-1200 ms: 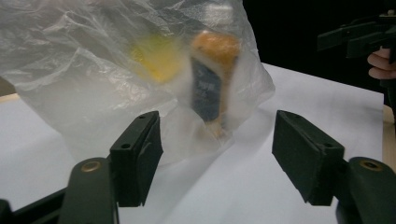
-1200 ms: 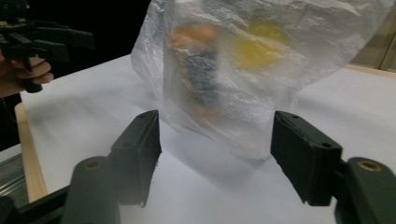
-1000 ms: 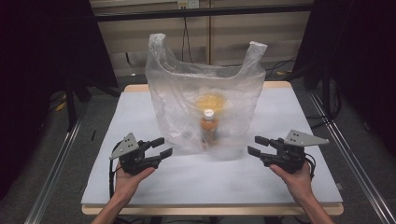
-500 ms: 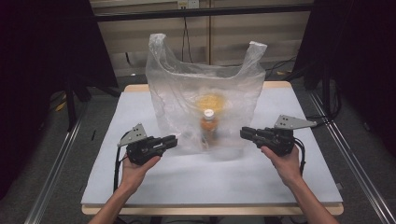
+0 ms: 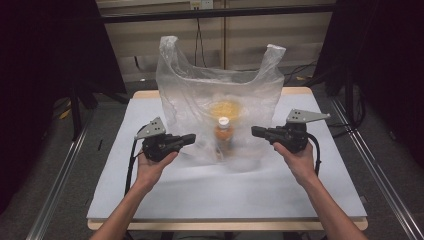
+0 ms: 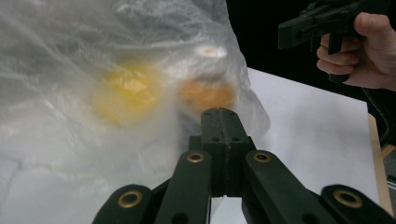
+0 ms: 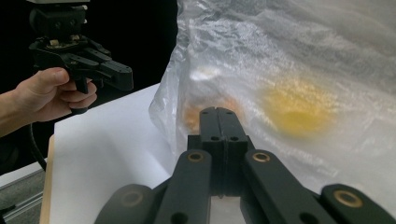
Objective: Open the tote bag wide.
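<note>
Both tools have just snapped their jaws together on nothing and drawn in toward the plastic bag [image 5: 220, 105] standing mid-table: left tool [image 5: 189, 138] and right tool [image 5: 257, 132] flank it, apparently about to handle the bag holding the bottle [image 5: 224, 136].

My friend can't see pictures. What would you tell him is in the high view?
A see-through plastic bag stands open on a white table, with an orange bottle and something yellow inside. A person's two hands hold black grippers on either side of it: the left gripper and the right gripper, both shut and empty, pointing at the bag.
</note>
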Action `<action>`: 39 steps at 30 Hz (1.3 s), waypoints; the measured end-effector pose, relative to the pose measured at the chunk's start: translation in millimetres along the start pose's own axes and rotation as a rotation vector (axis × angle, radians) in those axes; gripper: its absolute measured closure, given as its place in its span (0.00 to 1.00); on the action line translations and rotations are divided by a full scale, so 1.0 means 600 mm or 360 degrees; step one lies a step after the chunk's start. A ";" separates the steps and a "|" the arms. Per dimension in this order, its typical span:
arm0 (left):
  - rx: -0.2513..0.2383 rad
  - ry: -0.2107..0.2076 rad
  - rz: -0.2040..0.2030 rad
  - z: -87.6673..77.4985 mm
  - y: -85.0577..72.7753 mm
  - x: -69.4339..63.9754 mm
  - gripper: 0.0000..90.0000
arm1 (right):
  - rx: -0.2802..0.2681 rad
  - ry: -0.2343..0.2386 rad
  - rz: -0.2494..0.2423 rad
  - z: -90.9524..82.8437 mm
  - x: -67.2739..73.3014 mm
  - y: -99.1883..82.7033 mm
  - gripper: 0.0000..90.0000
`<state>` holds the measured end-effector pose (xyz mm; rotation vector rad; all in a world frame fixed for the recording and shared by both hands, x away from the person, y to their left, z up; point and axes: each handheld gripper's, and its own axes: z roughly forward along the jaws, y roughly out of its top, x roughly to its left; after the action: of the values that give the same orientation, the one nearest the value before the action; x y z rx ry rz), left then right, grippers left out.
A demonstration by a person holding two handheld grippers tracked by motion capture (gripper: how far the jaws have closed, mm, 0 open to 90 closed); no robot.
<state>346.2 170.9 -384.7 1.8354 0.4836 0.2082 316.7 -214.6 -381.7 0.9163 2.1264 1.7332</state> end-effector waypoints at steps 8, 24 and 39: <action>-0.0045 0.0030 0.0014 0.004 0.047 0.019 1.00 | 0.0012 0.0001 -0.0072 0.017 -0.003 0.051 1.00; -0.0122 0.0020 0.0013 0.020 0.113 0.054 1.00 | -0.0010 0.0006 -0.0144 0.064 -0.015 0.149 1.00; -0.0177 -0.0011 -0.0010 0.037 0.171 0.088 1.00 | -0.0011 -0.0078 -0.0084 0.083 -0.069 0.215 1.00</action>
<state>424.5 148.9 -300.2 1.7252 0.4641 0.2198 416.4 -188.4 -280.7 0.8833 2.0931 1.6748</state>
